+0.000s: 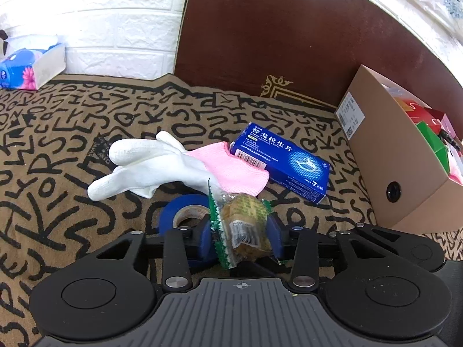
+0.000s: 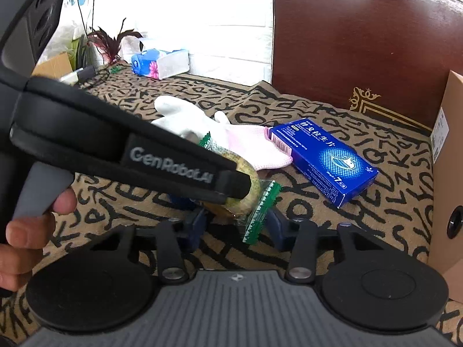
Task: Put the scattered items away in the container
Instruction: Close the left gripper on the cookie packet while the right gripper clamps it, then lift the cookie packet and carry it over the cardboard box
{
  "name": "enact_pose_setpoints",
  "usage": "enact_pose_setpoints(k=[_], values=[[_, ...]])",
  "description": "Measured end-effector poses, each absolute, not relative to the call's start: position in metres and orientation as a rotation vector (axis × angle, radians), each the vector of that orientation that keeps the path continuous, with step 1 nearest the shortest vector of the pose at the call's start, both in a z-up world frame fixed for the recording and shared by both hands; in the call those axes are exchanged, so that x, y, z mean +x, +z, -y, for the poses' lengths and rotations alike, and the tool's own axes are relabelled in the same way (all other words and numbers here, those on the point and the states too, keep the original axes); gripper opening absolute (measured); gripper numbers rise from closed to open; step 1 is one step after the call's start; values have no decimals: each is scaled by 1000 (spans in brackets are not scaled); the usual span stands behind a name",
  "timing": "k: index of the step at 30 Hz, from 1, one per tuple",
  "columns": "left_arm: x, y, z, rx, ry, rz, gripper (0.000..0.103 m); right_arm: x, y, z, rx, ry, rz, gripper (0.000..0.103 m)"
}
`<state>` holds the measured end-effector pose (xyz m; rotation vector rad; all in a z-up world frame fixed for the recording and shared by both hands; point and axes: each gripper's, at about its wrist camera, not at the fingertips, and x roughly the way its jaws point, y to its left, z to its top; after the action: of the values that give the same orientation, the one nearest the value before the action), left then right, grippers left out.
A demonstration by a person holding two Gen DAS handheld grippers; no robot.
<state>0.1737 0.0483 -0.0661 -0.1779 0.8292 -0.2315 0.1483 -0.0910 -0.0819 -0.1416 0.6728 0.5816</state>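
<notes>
Left gripper (image 1: 241, 235) clamps a wrapped snack (image 1: 243, 222); right gripper (image 2: 234, 225) straddles its wrapper, grip unclear. Glove (image 1: 150, 167), medicine box (image 1: 283, 162) await the cardboard box (image 1: 405, 173) at three o'clock.

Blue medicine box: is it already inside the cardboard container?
No, the blue medicine box lies on the patterned cloth, beside the cardboard container.
</notes>
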Motion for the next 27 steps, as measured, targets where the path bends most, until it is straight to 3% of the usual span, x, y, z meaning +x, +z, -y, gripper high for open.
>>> enact_pose_setpoints(k=[2,4,13,14,18,22,27], values=[[170,-65,-47,-170,-238,-833,36,145,-81,92,-144,591,-670,48],[166,-64,-44,-164,-246,-839,32,141,-78,91,-154,605,-662,39],[127,-55,-31,-142,-287,-850,32,99,-64,107,-153,636,-654,35],[122,-53,-28,-134,-296,-848,39,94,-62,110,-151,638,-649,34],[102,-48,-18,-109,-329,-847,41,77,-56,117,-146,636,-639,31],[87,-46,-13,-119,-367,-845,29,63,-53,124,-152,633,-631,31],[82,-51,-3,-121,-392,-874,32,49,-55,136,-132,628,-639,31]])
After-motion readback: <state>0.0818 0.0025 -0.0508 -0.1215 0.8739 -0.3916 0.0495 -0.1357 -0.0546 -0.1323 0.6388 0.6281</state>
